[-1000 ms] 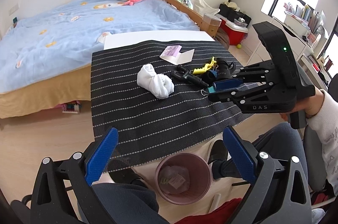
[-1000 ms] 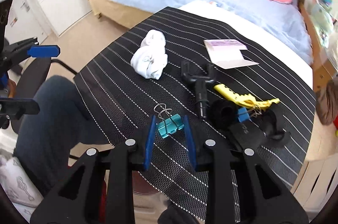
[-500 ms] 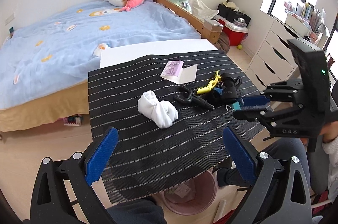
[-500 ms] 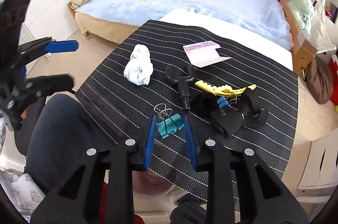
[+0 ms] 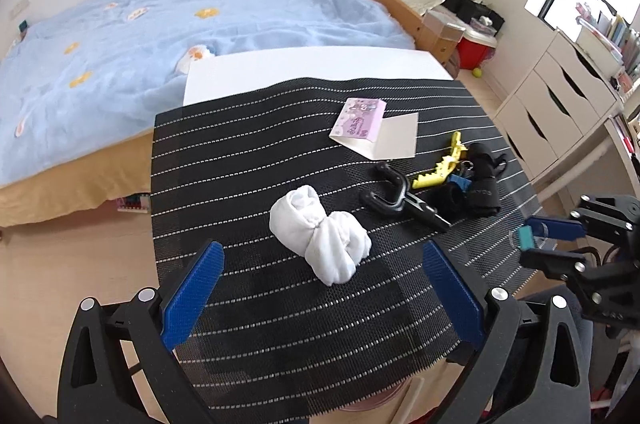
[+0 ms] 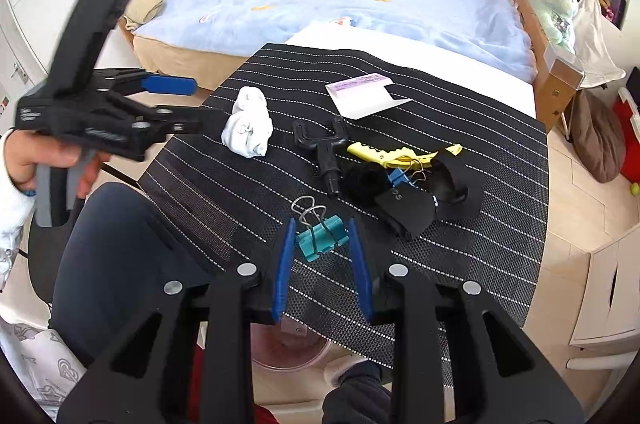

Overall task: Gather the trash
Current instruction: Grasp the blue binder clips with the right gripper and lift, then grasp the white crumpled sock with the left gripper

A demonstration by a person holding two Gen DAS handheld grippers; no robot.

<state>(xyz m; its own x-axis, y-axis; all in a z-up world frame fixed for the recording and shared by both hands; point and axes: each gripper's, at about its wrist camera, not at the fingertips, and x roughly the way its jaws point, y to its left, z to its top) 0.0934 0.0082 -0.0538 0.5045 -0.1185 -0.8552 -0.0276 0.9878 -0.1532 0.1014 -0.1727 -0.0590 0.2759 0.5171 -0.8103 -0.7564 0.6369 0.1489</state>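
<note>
My right gripper (image 6: 320, 256) is shut on a teal binder clip (image 6: 320, 238), held just above the near edge of the black striped mat (image 6: 500, 152). In the left wrist view the same gripper (image 5: 536, 244) sits at the right with the teal clip (image 5: 524, 238) at its tip. A pink trash bin (image 6: 288, 348) shows under the table edge, below the right gripper's fingers. My left gripper (image 5: 322, 288) is open and empty, with a white rolled cloth (image 5: 320, 232) just ahead of it. From the right wrist view the left gripper (image 6: 204, 102) hovers left of the cloth (image 6: 248, 124).
On the mat lie a folded paper card (image 5: 376, 132), a black hooked tool (image 5: 392, 192), a yellow clip (image 5: 440, 168), a blue binder clip (image 6: 398, 178) and a black strap (image 6: 408, 204). A bed (image 5: 200, 24) stands behind the table, white drawers (image 5: 560, 104) at right. A person's legs (image 6: 120, 244) are below.
My left gripper has moved forward over the mat toward the white cloth, and the bin has slipped almost out of its view. The right gripper stayed shut on the teal clip and rolled slightly.
</note>
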